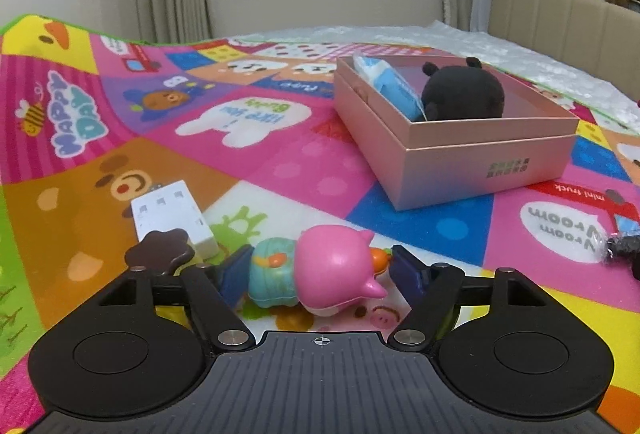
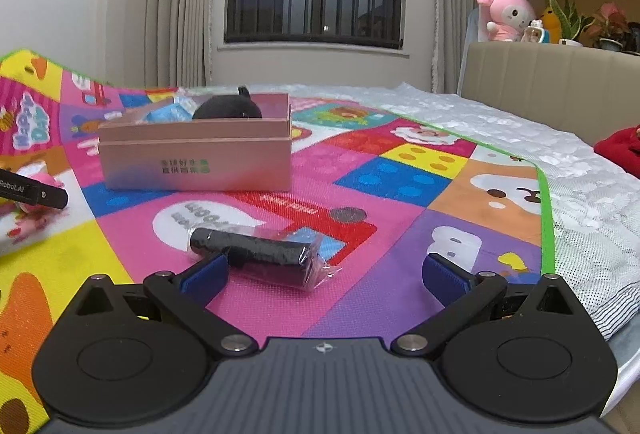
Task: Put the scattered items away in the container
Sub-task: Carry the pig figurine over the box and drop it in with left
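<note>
Toy straddled by the left gripper (image 1: 320,270); right gripper (image 2: 324,274) spread wide and empty.

A glossy plastic toy (image 1: 320,274) is lain on the mat (image 1: 280,162) between the left pads, whose contact cannot be told. A wrapped black cylinder (image 2: 256,254) is seen mainly from the right wrist; the pink cardboard box (image 1: 480,162), already holding a black plush (image 1: 464,90), sits beyond.

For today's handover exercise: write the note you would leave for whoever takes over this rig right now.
Left gripper: jaws around the pink figure lying on the mat; grip not confirmed.
Right gripper: open, empty, just behind the wrapped black roll.
Done: black plush and blue pack are in the box.
Left: figure, roll, white adapter, brown flower piece.
</note>
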